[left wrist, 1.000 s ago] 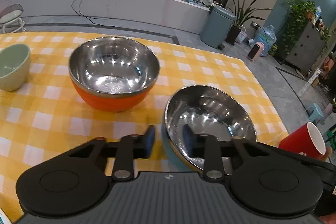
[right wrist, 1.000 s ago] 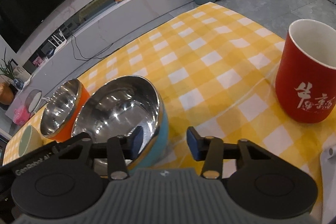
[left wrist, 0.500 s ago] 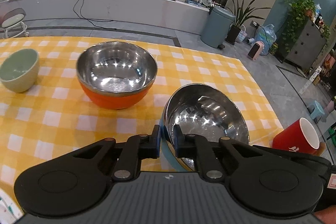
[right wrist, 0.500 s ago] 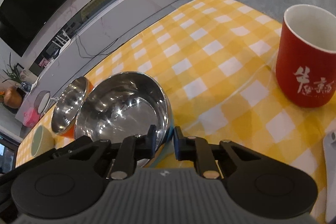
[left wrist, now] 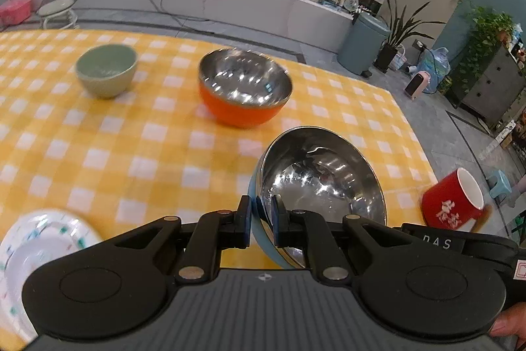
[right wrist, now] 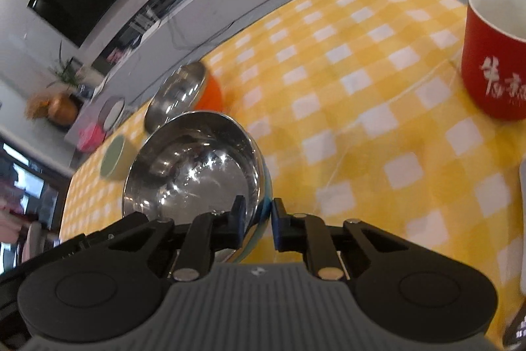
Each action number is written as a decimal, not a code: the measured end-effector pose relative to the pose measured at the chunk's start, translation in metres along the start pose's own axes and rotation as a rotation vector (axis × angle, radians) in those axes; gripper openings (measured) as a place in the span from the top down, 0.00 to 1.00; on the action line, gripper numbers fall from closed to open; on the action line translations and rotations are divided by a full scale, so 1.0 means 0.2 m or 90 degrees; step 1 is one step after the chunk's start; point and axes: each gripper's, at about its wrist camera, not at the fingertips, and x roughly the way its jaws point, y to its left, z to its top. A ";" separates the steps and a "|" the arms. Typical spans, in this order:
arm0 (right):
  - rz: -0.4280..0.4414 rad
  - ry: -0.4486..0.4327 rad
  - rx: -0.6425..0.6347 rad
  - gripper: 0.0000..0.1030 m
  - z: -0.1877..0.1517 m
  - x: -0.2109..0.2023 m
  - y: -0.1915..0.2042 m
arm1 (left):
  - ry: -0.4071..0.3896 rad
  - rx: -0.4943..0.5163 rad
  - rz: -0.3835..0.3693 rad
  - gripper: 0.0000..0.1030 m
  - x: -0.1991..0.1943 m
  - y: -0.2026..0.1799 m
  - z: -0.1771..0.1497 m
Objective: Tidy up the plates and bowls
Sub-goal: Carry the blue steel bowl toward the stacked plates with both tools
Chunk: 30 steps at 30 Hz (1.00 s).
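Both tongs pinched the rim of one steel-lined blue bowl: the left tongs gripped its near-left edge, the right tongs its near-right edge, one pad inside the rim and one outside in each view. The bowl appeared tipped and clear of the yellow-checked table. Ahead and slightly left of the left tongs stood the orange bowl, also steel-lined and open-mouthed, the likeliest place to nest the blue one; a clear stretch of cloth lay between the two. A green bowl sat farther left, well apart. A patterned plate lay at the near-left edge, beside the left tongs. A red mug stood off to the right, away from the likely path. Nothing blocked the way forward.
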 end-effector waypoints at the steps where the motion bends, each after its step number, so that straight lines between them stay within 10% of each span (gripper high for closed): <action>1: 0.001 0.006 -0.007 0.86 -0.02 -0.01 0.01 | 0.000 -0.003 0.005 0.87 -0.02 0.01 -0.02; 30: 0.007 0.106 -0.060 0.83 -0.27 0.02 0.12 | 0.073 -0.092 0.005 0.87 -0.10 0.28 -0.27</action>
